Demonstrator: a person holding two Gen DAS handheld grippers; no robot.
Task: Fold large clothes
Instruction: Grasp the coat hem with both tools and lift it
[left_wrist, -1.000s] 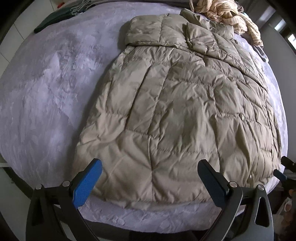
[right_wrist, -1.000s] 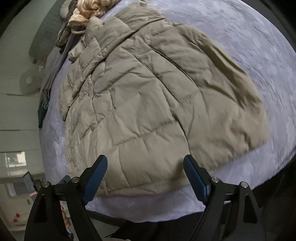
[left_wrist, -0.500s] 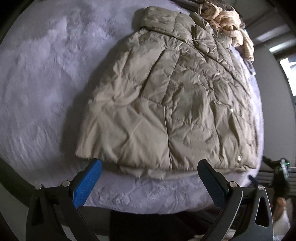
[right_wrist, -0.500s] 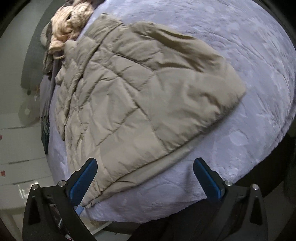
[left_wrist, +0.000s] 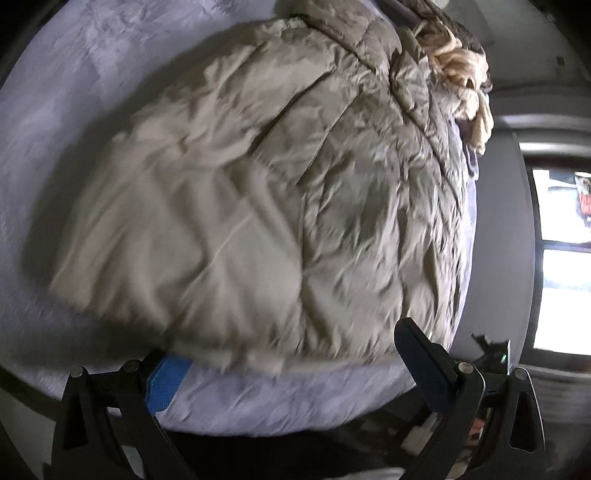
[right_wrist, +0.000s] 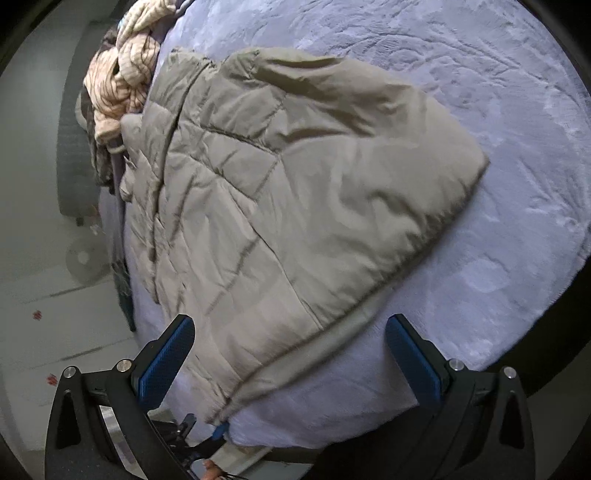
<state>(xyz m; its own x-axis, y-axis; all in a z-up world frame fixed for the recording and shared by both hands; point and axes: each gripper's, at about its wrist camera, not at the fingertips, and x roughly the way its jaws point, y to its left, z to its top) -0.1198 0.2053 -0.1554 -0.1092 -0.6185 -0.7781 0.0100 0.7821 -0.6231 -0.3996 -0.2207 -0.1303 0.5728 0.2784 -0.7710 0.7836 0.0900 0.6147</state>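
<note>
A beige quilted puffer jacket (left_wrist: 258, 192) lies spread on a lavender bed cover (left_wrist: 55, 110), its hem toward me. It also shows in the right wrist view (right_wrist: 295, 206). My left gripper (left_wrist: 291, 365) is open at the hem; its left finger (left_wrist: 168, 376) sits partly under the hem edge, the right finger beside it. My right gripper (right_wrist: 290, 354) is open, its jaws straddling the hem corner of the jacket just above the cover (right_wrist: 480, 258). In that view, my left gripper's tip (right_wrist: 218, 430) shows below the jacket's corner.
A cream striped knit garment (left_wrist: 465, 85) is heaped at the far end beyond the jacket's collar; it also shows in the right wrist view (right_wrist: 122, 77). The bed's edge runs just under both grippers. A window (left_wrist: 561, 258) is at the right; pale floor (right_wrist: 37, 295) lies left.
Both grippers have tilted and come lower and closer to the jacket's hem. The left finger of my left gripper now sits under the hem edge. Both stay open.
</note>
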